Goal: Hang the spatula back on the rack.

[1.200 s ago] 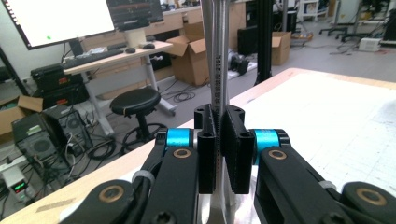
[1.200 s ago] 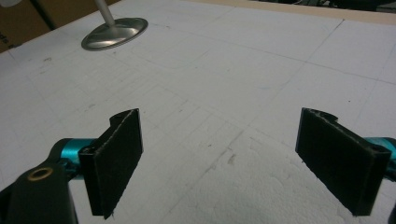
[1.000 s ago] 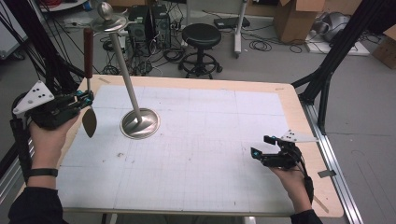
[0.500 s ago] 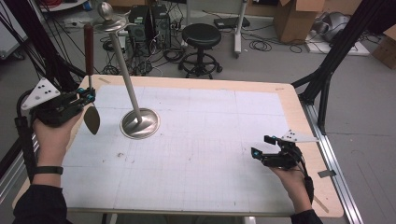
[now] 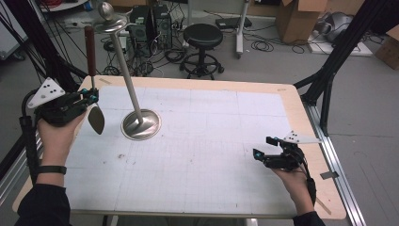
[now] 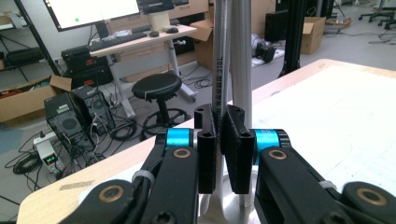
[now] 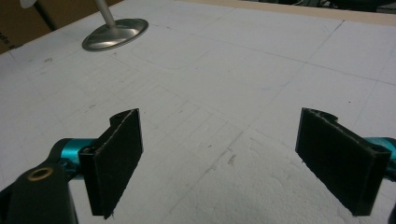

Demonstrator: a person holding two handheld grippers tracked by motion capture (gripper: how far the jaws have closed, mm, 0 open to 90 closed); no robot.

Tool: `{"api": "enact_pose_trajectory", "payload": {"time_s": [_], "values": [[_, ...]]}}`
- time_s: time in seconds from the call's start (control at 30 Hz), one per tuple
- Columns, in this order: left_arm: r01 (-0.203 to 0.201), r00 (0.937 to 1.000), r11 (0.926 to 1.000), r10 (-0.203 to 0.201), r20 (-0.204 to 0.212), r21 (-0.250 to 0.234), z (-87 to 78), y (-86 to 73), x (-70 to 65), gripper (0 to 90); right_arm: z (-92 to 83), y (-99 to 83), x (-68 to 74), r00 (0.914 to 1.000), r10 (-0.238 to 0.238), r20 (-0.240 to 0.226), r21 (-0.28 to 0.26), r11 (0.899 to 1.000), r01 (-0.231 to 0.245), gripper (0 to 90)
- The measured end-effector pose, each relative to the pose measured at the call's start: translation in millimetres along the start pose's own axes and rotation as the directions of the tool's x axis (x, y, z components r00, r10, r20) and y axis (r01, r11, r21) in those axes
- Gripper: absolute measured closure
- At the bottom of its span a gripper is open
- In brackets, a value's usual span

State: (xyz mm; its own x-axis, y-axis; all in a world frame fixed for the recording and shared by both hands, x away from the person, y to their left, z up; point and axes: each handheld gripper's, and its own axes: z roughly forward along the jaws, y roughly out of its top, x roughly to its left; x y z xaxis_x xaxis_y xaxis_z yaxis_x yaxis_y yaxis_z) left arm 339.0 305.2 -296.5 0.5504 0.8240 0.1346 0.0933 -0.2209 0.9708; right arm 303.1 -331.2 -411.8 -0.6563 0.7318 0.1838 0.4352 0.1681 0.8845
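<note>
Left gripper point(image 5: 89, 97) is up over the table's point(image 5: 211, 155) left edge, jaws clamped tight on the metal shank of a spatula point(image 5: 95, 118), blade hanging down clear of the surface, dark handle pointing straight up. Just beside it, toward the far-left corner, stands the stand point(image 5: 140, 124): round steel base flat on the table, rod leaning up and away to a hooked cap at the top.

Looks like the carry step, with the spatula lifted and brought alongside the stand, probably to be hung on that top piece. Next move, I'd say, calls for raising the handle end to the cap without knocking the rod.

Right gripper point(image 5: 269, 149) sits low near the right edge, jaws spread wide, nothing between them.

The left gripper view gets in close: the shank point(image 6: 219, 70) pinched between the pads, lettering stamped on it, the rod point(image 6: 241, 60) directly behind. The high view gives the blade and the cap. The right gripper view catches the base point(image 7: 115, 34) far across the bare white surface
</note>
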Motion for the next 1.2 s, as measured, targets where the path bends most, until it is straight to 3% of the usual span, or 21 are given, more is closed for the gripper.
{"api": "enact_pose_trajectory", "payload": {"time_s": [0.6, 0.7, 0.8, 0.9, 1.07, 1.2], "values": [[-0.006, 0.9999, 0.9998, 0.006, 0.014, 0.021, 7.1, 1.7, -3.6, 82.2, 0.4, -0.1, 0.0, 1.0000, -0.004, -0.001, 0.001, 1.000, 0.004, 14.1], [0.007, 0.9997, 0.9998, -0.008, 0.023, 0.019, 8.1, 1.8, -3.8, 75.5, 0.3, -0.1, 0.0, 1.0000, -0.005, 0.000, 0.001, 1.000, 0.005, 14.1], [-0.001, 0.9997, 0.9999, 0.001, 0.023, 0.012, 8.2, 2.1, -5.4, 75.1, 0.5, 0.0, 0.2, 1.0000, -0.006, -0.001, 0.000, 1.000, 0.006, 14.1], [0.028, 0.9994, 0.9996, -0.028, 0.019, 0.009, 6.5, 2.3, -4.6, 63.7, 0.6, -0.1, 0.1, 1.0000, -0.007, -0.001, 0.002, 1.000, 0.007, 14.1], [0.053, 0.9974, 0.9980, -0.052, 0.051, -0.034, -4.8, 2.5, -5.4, 43.1, -0.2, 0.0, -0.4, 1.0000, -0.004, -0.002, -0.001, 1.000, 0.004, 14.1], [0.058, 0.9949, 0.9974, -0.055, 0.084, -0.042, -14.5, 0.5, -10.4, 34.7, -0.4, 0.1, -0.3, 1.0000, -0.005, -0.003, -0.002, 1.000, 0.005, 14.1]]}}
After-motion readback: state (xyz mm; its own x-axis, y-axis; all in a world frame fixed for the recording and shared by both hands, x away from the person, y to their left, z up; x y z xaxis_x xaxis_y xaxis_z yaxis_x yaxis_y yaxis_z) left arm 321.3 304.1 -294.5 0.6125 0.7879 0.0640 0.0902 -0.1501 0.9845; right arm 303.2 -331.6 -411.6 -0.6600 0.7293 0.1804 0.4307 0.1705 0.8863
